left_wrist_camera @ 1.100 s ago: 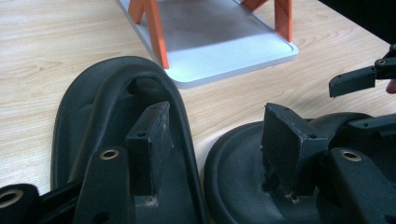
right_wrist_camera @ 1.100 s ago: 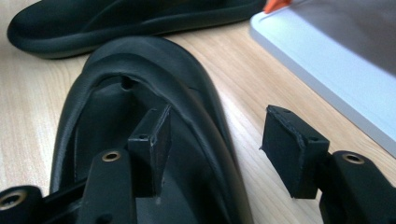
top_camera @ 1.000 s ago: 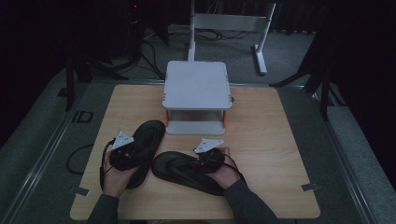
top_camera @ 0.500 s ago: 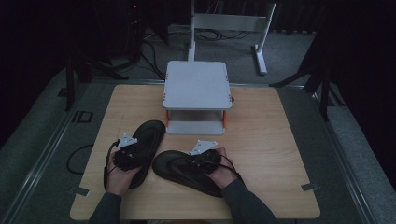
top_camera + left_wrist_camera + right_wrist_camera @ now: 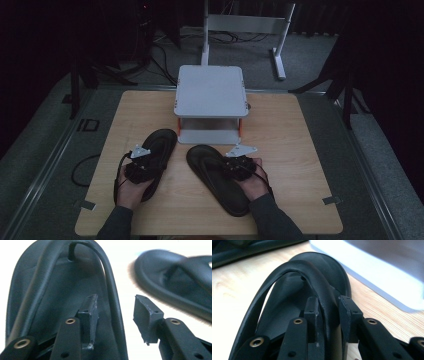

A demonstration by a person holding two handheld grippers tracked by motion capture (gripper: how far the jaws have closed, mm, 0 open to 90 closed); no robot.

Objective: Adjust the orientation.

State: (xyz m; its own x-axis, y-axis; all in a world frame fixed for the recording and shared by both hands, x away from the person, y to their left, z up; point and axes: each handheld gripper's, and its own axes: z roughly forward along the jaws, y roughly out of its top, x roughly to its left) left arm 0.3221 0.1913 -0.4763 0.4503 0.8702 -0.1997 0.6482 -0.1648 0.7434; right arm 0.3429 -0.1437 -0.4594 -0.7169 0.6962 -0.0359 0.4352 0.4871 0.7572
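My right claw (image 5: 327,315) grips the right sandal's (image 5: 215,175) strap; my left claw (image 5: 116,315), just closing, straddles the left sandal's (image 5: 157,145) strap unpinched, near the worktop's (image 5: 300,150) front edge.

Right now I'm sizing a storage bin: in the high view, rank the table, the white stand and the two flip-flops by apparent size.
1. Table
2. White stand
3. Right flip-flop and left flip-flop: alike; the hands partly cover them, so unranked.
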